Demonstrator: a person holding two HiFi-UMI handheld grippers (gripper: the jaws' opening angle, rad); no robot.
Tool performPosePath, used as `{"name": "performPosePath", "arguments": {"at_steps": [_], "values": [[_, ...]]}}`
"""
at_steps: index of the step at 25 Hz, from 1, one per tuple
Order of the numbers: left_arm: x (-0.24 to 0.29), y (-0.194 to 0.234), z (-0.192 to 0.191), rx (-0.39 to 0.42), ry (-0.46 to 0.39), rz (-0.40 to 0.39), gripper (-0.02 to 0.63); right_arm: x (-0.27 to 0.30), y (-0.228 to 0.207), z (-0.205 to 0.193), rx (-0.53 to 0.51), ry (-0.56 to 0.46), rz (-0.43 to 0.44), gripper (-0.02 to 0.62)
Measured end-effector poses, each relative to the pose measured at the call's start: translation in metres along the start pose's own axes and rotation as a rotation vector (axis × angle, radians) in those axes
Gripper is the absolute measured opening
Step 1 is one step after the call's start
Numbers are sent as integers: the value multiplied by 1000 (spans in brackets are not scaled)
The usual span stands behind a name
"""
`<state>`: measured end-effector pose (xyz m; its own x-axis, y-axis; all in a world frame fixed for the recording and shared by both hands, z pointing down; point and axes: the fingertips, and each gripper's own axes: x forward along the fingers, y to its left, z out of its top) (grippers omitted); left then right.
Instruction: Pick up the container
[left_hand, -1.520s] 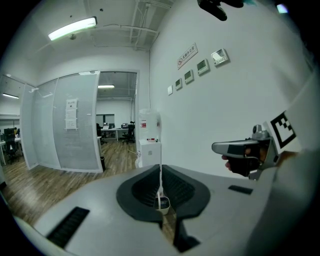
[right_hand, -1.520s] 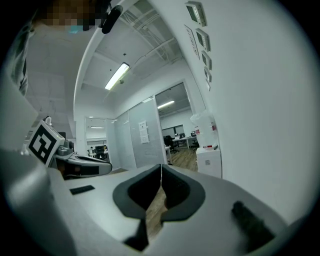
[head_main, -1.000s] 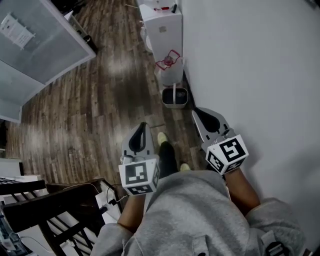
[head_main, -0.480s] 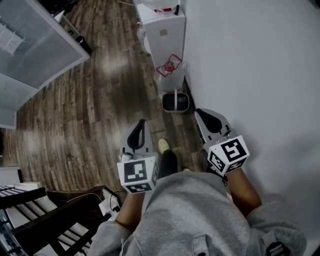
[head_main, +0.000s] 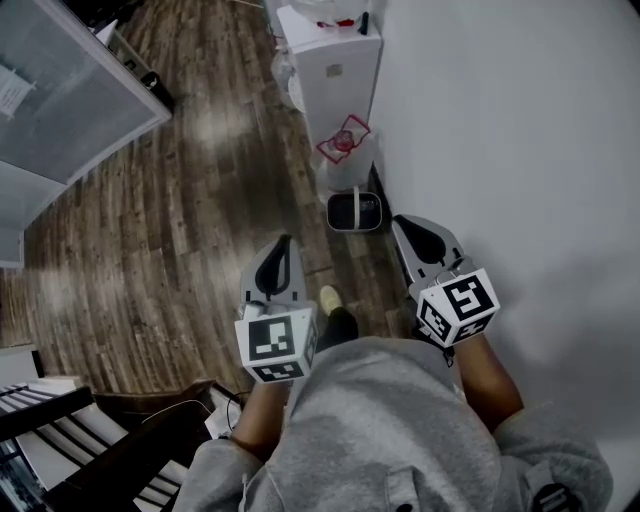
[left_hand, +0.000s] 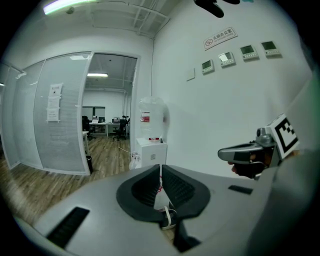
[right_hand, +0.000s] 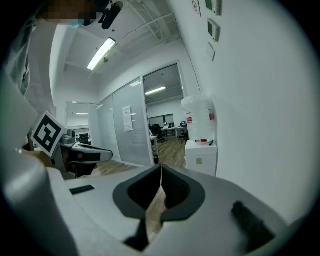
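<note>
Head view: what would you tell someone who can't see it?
A person holds the left tool and the right tool, both shut, above a wooden floor. Ahead, a small dark container stands beside the white wall.

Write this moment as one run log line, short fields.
stage: pre-grasp | left claw: shut, empty | right claw: shut, empty | container: on floor, untouched
</note>
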<state>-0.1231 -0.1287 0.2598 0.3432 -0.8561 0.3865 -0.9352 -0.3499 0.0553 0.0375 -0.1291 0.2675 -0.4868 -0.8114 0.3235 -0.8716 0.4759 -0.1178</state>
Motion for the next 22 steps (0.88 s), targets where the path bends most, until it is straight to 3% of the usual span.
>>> {"name": "performPosePath", "arguments": {"at_steps": [11,22], "values": [[47,44,10,-24,7,-37,26,57,-16,7,-37,58,-46,26],[96,49,-6,-24,102,-34,26,101,-48,-15,-23,156,-45,26]]}}
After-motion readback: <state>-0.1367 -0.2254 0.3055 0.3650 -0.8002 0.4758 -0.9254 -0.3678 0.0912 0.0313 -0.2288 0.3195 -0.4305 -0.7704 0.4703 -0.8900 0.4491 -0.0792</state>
